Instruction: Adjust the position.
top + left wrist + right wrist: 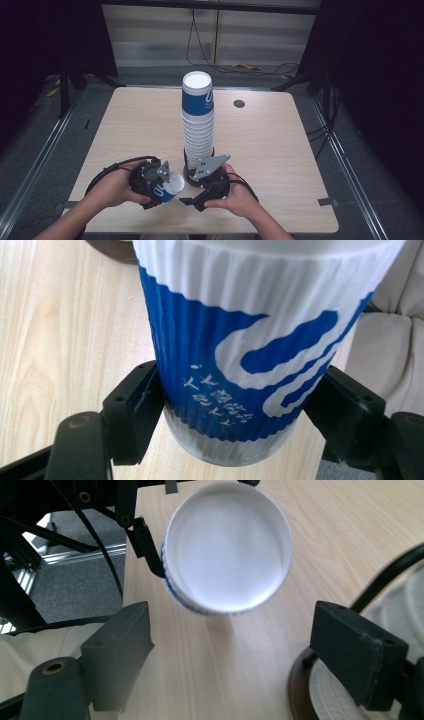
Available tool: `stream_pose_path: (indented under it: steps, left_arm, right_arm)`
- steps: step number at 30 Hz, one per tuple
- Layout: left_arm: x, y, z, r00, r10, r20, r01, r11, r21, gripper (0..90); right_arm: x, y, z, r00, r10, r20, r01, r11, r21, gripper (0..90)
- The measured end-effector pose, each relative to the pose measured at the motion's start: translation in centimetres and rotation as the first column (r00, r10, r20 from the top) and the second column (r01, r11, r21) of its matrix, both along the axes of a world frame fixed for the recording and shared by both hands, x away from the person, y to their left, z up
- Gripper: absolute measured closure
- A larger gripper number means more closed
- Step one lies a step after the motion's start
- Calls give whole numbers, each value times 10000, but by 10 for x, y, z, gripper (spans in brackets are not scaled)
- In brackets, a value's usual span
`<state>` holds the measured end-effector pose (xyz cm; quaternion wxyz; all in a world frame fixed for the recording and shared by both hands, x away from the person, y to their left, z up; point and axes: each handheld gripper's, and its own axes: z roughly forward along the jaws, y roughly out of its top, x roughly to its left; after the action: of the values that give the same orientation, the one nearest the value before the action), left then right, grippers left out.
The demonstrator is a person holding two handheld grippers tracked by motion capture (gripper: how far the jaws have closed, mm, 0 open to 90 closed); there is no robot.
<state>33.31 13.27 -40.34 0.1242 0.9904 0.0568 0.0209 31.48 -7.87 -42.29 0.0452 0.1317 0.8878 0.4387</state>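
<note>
the left gripper (159,184) sits at the near-left part of the tabletop (270,150), its fingers (132,410) clamped on the lower body of a blue-and-white paper cup (167,189). the cup lies tipped over in that grip, its white open mouth turned toward the right gripper (200,172), and it seems to hang just clear of the wood, though the high view is too small to be sure. in the left gripper view the cup (250,340) is pinched near its base, and its top is cut off by the picture's upper edge.

the right gripper is close beside it, near the foot of a tall stack of cups (198,120) that stands on a dark round base (189,172) in the middle of the tabletop. its fingers (117,650) stand wide apart with nothing between them; the cup's mouth (227,547) is ahead of them, not touching.

open room: the far half of the tabletop and both its sides are bare wood, apart from a small dark disc (239,103) toward the far right. the near edge is close behind both hands, so there is little room that way. between the two grippers the gap is narrow, and the stack crowds the right one from the front.

the foot of the stack is hidden behind the right gripper's grey plate (210,165). in the right gripper view the base (300,690) is cut off at the lower right corner.
</note>
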Motion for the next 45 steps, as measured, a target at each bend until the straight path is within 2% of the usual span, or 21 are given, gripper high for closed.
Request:
stream_pose_path:
  steps: [10,14,17,22,25,26,28,29,30,31,32,34,36,37,38,41,42,43,45]
  left_arm:
    - [-5,-4,-1,9994,-350,17,350,9994,-37,260]
    - [-5,-2,-1,9990,-425,132,427,9990,-101,260]
    - [-6,-2,-1,9992,-384,56,385,9992,-95,260]
    - [-5,-1,0,9990,-433,130,434,9990,-61,260]
    - [-4,1,0,9987,-428,274,439,9982,-414,257]
    - [-4,1,0,9987,-428,274,439,9982,-414,249]
    - [-3,4,-1,9988,-423,256,445,9944,-959,235]
    - [-3,4,-1,9988,-423,256,445,9944,-959,227]
    - [-2,7,-1,9991,-357,234,383,9917,-1227,218]
    - [0,13,-1,10000,33,-30,-38,9807,-1956,214]
    - [1,16,-1,9999,-108,-38,97,9761,-2171,213]
    - [2,20,-1,10000,2,-71,-19,9732,-2300,211]
    - [3,28,-2,9994,229,-245,-287,9624,-2702,205]
    - [3,35,-4,9989,314,-337,-398,9567,-2883,199]
    - [3,35,-4,9989,314,-337,-398,9567,-2883,195]
    - [3,44,-7,9981,435,-432,-553,9418,-3315,188]
    - [3,50,-8,9961,664,-576,-830,9266,-3669,180]
    - [3,50,-8,9961,664,-576,-830,9266,-3669,177]
    - [3,57,-11,9945,772,-708,-997,9048,-4140,172]
  right_arm:
    - [3,15,-2,9998,159,-139,-155,9994,305,167]
    - [5,19,-2,9989,344,-333,-325,9978,571,230]
    - [4,21,-1,9981,469,-394,-436,9957,818,284]
    - [5,23,-2,9979,440,-478,-391,9943,988,291]
    - [6,21,-1,9981,393,-469,-346,9946,976,296]
    - [6,20,0,9985,373,-406,-331,9944,1006,297]
    - [6,18,0,9984,353,-440,-304,9939,1056,297]
    - [6,17,1,9988,292,-399,-247,9938,1082,297]
    - [6,16,1,9989,266,-378,-221,9933,1137,297]
    - [6,15,1,9990,248,-372,-202,9927,1192,297]
    - [6,14,1,9990,225,-377,-178,9924,1220,297]
    - [6,13,1,9992,194,-335,-152,9923,1231,297]
    - [6,11,1,9990,183,-415,-128,9916,1290,297]
    - [7,9,2,9986,154,-504,-77,9885,1509,297]
    - [7,9,3,9990,79,-440,-12,9886,1505,297]
    - [7,8,4,9989,95,-464,-20,9873,1587,297]
    - [7,9,5,9993,69,-368,-5,9856,1689,297]
    - [7,9,5,9993,69,-368,-5,9856,1689,297]
    - [8,9,6,9992,-12,-396,81,9847,1743,297]
